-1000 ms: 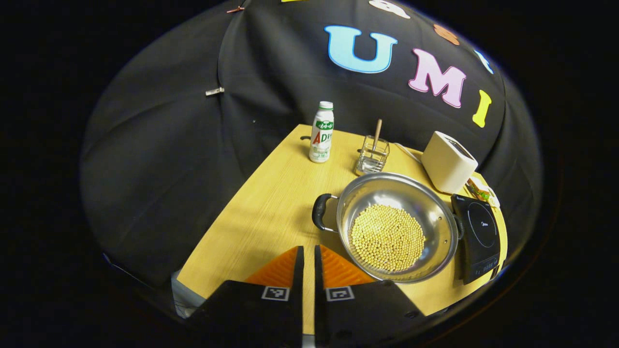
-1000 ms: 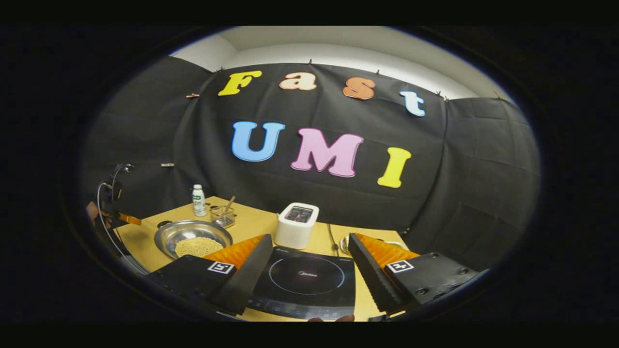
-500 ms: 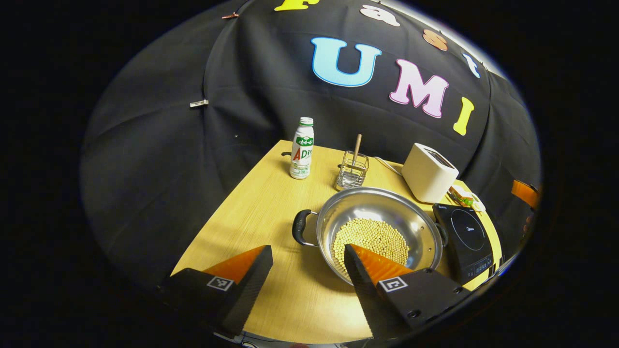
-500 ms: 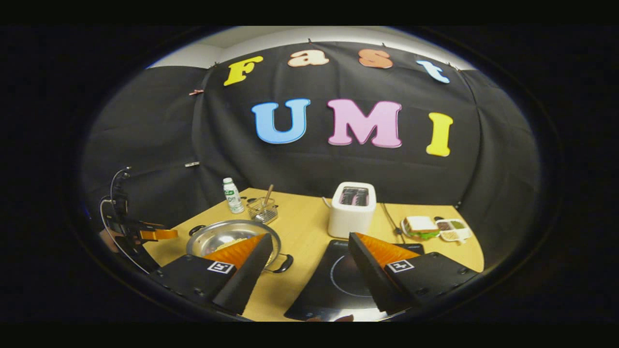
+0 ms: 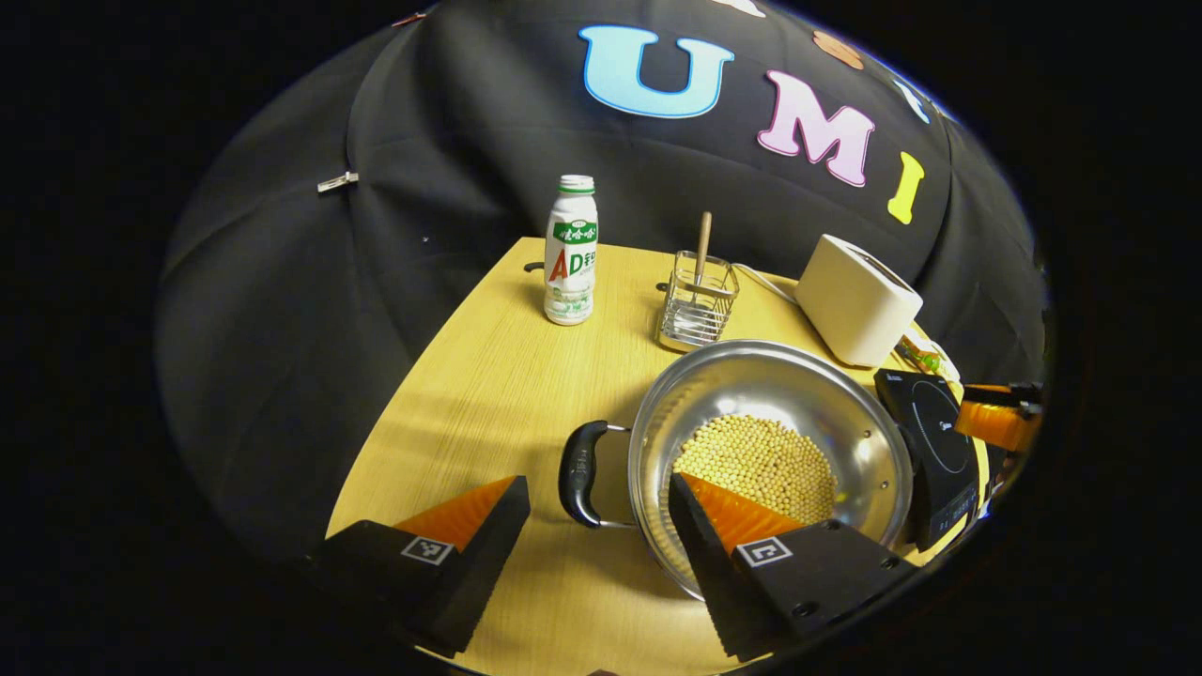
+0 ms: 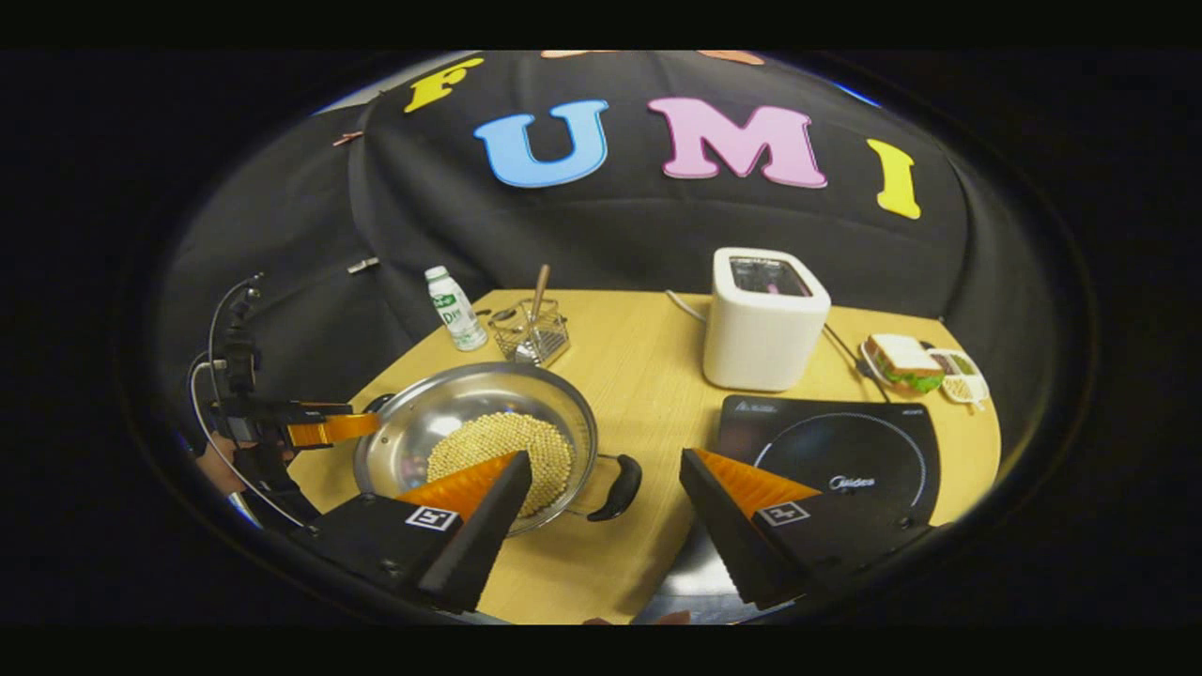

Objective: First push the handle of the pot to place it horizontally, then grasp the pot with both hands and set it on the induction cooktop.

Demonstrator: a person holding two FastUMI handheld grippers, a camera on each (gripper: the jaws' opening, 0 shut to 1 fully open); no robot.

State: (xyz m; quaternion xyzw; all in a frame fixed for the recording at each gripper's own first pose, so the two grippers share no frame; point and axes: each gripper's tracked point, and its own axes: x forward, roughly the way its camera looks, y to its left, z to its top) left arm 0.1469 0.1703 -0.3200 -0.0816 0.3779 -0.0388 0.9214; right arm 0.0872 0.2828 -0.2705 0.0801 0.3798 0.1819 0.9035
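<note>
The worktop [image 6: 657,376] carries the induction cooktop [image 6: 836,451] at its right and, just beside it, the steel pot [image 5: 761,376], loaded with loose beans [image 5: 761,455]. The left gripper [image 5: 601,526] has its fingers spread, hovering either side of the pot's near black handle [image 5: 577,460], touching nothing. The right gripper [image 6: 601,502], fingers spread too, hangs above the other handle [image 6: 620,483]. An uneven two-sided lift would probably tilt the pot and spill beans. The right gripper view adds a sandwich [image 6: 901,361] beyond the cooktop; the left gripper view shows the near handle plainly.
</note>
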